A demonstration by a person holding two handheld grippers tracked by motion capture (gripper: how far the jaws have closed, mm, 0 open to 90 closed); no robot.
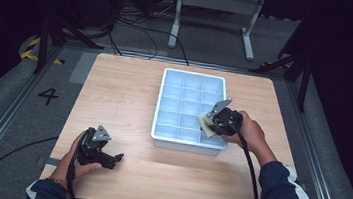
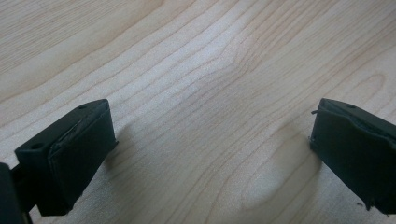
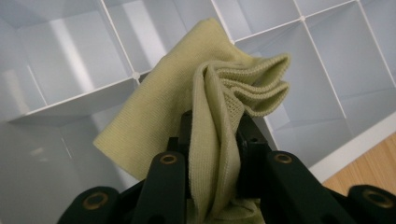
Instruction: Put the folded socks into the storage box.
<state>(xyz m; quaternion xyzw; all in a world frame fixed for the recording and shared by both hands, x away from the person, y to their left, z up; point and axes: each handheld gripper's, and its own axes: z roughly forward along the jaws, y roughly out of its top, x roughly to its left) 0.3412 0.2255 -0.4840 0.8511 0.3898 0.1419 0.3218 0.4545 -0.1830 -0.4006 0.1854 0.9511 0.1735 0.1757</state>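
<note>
Over the white divided tray's (image 1: 186, 140) 4 o'clock corner, right gripper (image 1: 210, 124) pinched a bunched yellow-green cloth (image 3: 205, 102) above the compartments, best kept clamped and swept cell by cell; left gripper (image 2: 210, 154) sat spread on the wooden table (image 1: 125, 93) at 7 o'clock.
</note>
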